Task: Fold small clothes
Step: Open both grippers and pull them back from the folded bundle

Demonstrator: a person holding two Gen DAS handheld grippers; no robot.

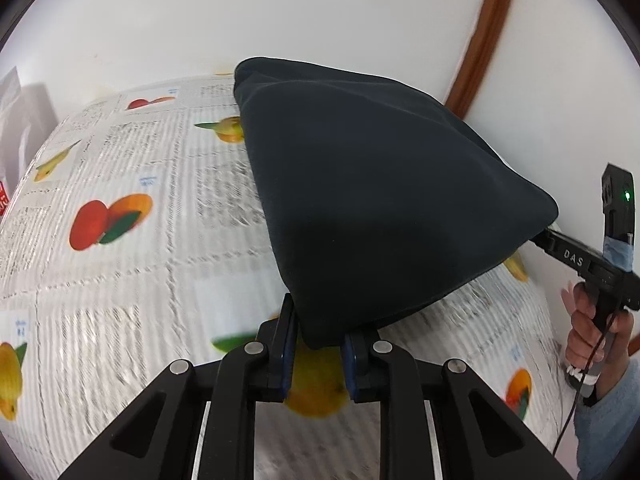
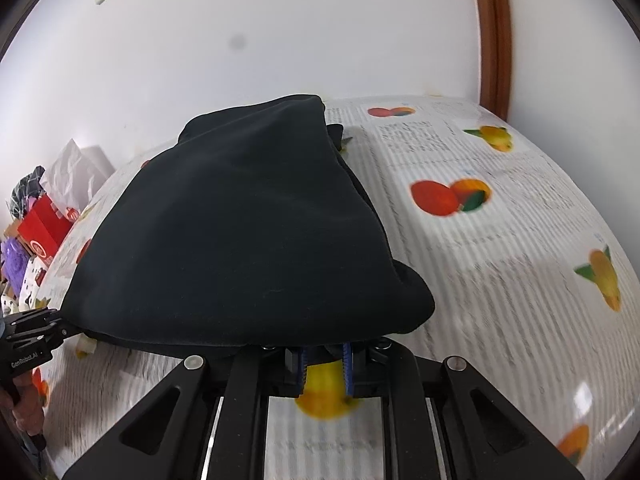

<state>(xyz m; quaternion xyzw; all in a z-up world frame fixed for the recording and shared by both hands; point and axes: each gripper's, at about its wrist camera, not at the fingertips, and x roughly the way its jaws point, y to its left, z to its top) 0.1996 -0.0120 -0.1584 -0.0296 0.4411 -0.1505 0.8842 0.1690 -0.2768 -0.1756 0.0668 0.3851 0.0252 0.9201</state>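
Judging by the way it drapes, I take the dark garment [image 1: 384,200] for something soft, light and limp, a thick fleecy knit that sags between whatever holds it and keeps no shape of its own; it looks grippy rather than slippery, and nothing about it seems fragile. I hold it best at the near corners of the folded edge, where the layers bunch and a pinch can catch them all; a hold in the middle would, I think, let the sides droop. My left tool [image 1: 318,344] has its pads nearly together, pinching one near corner; my right tool [image 2: 324,364] is likewise pressed on the other corner, seen from the left wrist disappearing under the cloth. The garment hangs lifted between the two, its far part trailing on the worktop [image 1: 132,280] with the fruit-and-newsprint cover; it is near black, matte, unpatterned, already doubled with rounded folds.
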